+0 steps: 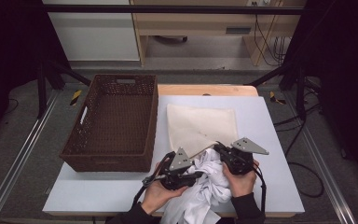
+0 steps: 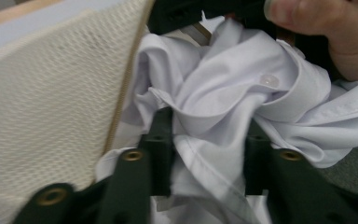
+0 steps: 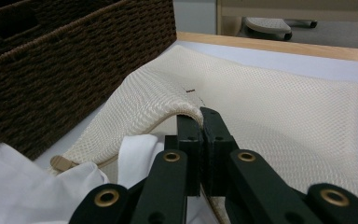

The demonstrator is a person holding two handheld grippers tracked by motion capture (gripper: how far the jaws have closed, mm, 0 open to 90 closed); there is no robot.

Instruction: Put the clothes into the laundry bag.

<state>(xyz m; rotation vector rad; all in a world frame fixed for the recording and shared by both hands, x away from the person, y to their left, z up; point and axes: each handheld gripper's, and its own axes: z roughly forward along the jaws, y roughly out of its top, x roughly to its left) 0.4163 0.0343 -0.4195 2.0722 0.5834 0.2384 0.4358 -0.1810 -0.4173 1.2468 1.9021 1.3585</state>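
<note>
Holding the mesh bag's (image 3: 261, 107) lifted edge pinched in my fully closed right claw (image 3: 200, 122), I see the shirt (image 2: 223, 102) bunched just beside that opening, gripped by my part-closed left claw (image 2: 208, 133).

A basket (image 1: 112, 122) is set on the left part of the table (image 1: 270, 140), with a mesh bag (image 1: 200, 127) laid flat just to its right, near the table's middle. A shirt (image 1: 207, 184) is bunched at the near edge of the table, in front of the bag and overlapping its near corner. The shirt is flanked by the left gripper (image 1: 196, 175) on its left and the right gripper (image 1: 220, 150) on its right. The floor (image 1: 28, 154) is seen to the left of the table and beyond it.
</note>
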